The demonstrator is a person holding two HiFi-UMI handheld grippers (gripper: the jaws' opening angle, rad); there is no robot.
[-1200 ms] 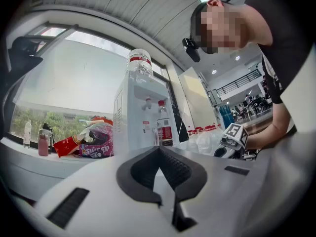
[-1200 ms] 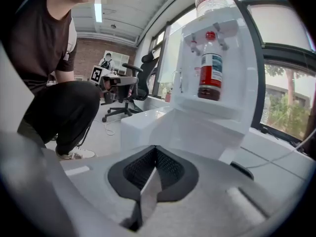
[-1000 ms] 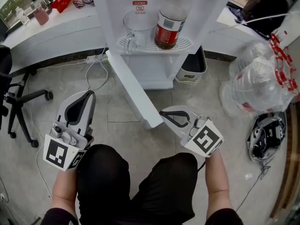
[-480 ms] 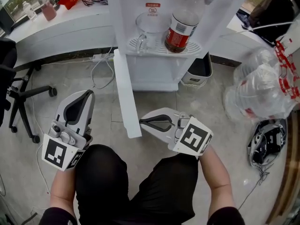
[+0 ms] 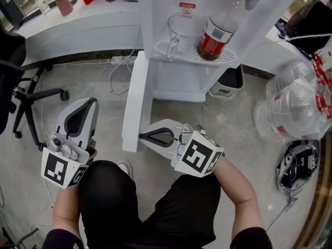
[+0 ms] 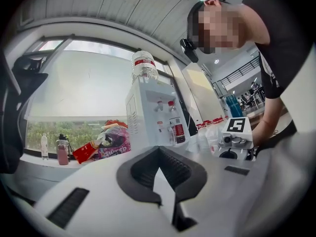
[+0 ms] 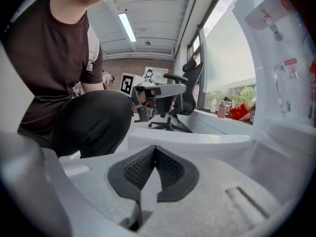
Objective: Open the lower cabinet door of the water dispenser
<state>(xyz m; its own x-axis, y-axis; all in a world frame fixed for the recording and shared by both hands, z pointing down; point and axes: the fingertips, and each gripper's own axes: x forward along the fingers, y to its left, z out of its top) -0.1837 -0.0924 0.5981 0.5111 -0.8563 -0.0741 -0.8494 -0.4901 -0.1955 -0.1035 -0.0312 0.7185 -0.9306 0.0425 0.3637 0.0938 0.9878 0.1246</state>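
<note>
**Lower door stands open, both grippers closed and empty**

The water dispenser (image 5: 161, 14) stands at the far side of the floor. Its lower cabinet door (image 5: 134, 108) is open: it is hinged at the cabinet's left edge and reaches out toward you, near enough edge-on from above.

Your right gripper (image 5: 144, 135) lies at the door's near end, on its right side, with the tips just beside the panel. Whether they touch it cannot be told. Its jaws are pressed together with nothing between them, and the white panel fills the space right beyond them in the right gripper view.

Your left gripper (image 5: 88, 104) hangs well to the left of the door, clear of it, over bare floor. Its jaws are also together and hold nothing.

On the dispenser's drip shelf a glass mug (image 5: 179, 32) stands left of a bottle (image 5: 215, 35) with a red label. An office chair (image 5: 31, 95) sits far left, and clear plastic bags (image 5: 298, 108) are heaped at the right.
</note>
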